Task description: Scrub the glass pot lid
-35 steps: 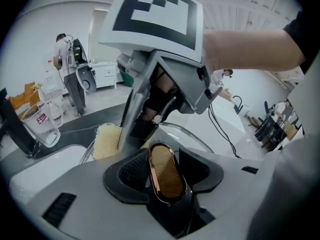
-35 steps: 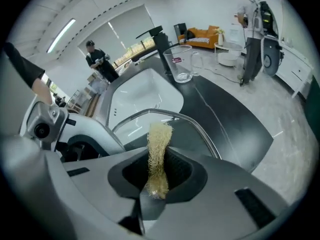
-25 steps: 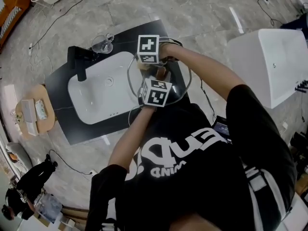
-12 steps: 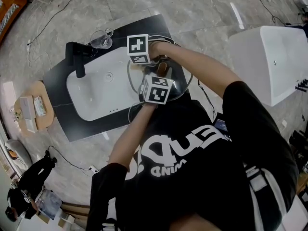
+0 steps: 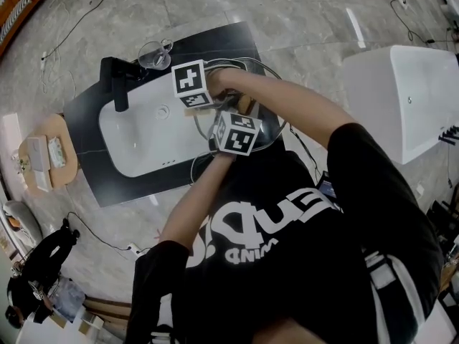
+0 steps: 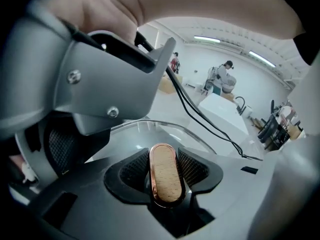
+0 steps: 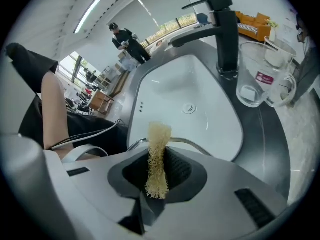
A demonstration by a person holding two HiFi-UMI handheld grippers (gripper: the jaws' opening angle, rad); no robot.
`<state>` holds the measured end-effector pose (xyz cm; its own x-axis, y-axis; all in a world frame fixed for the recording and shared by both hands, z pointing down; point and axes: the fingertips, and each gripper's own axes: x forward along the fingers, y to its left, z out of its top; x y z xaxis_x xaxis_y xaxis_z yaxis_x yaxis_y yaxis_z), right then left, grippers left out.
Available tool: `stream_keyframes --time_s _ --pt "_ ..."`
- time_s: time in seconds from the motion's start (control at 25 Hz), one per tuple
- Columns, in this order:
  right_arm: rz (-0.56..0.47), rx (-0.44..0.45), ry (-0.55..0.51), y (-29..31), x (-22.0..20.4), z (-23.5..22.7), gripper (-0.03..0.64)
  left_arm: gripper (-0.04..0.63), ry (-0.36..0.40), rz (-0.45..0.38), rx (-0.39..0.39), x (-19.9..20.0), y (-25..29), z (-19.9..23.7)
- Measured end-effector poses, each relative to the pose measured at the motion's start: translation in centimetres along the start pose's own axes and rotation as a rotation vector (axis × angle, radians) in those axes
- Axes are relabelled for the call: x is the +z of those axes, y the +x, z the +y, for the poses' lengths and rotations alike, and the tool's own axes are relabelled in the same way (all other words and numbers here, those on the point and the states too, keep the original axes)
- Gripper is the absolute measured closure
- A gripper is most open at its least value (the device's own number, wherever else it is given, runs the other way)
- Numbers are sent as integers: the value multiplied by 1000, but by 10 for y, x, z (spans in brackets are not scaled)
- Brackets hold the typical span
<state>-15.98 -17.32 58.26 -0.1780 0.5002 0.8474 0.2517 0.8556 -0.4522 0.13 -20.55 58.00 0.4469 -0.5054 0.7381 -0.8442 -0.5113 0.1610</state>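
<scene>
Glass pot lid (image 5: pixel 264 130) is lifted over the right end of the white basin (image 5: pixel 140 138) and the black counter (image 5: pixel 90 120), close in front of you; whether its lower rim rests on something I cannot tell. Your left gripper (image 6: pixel 162 170) has not moved in the last second: its jaws are closed on the wooden knob (image 6: pixel 164 183) with the copper-coloured edge, both pads pressing its sides, so the lid is kept steady. What changed is your right gripper (image 7: pixel 159 168). In the head view it has travelled from above the middle of the lid to the left, toward the basin side, and it has rolled a little on the way. Its jaws are closed tightly on a strip of loofah scrubber (image 7: pixel 157 151), which sticks out past them. In the right gripper view the tip of the loofah now stands at the metal rim of the lid, with the basin, the black faucet (image 7: pixel 225 34) and the glass measuring jug (image 7: pixel 264 79) beyond it. I judge that one stroke has reached the left edge of the lid, so scrubbing is under way. The right half probably needs more passes.
</scene>
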Motion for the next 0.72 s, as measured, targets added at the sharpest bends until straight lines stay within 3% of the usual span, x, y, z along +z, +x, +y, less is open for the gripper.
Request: stream_keyframes --time_s 0.4,0.72 --pt "178 36 -122 33 -3 17 571 413 -10 5 -4 -2 4 -1" --pt "141 9 -86 30 2 2 571 413 -8 14 -8 -3 4 0"
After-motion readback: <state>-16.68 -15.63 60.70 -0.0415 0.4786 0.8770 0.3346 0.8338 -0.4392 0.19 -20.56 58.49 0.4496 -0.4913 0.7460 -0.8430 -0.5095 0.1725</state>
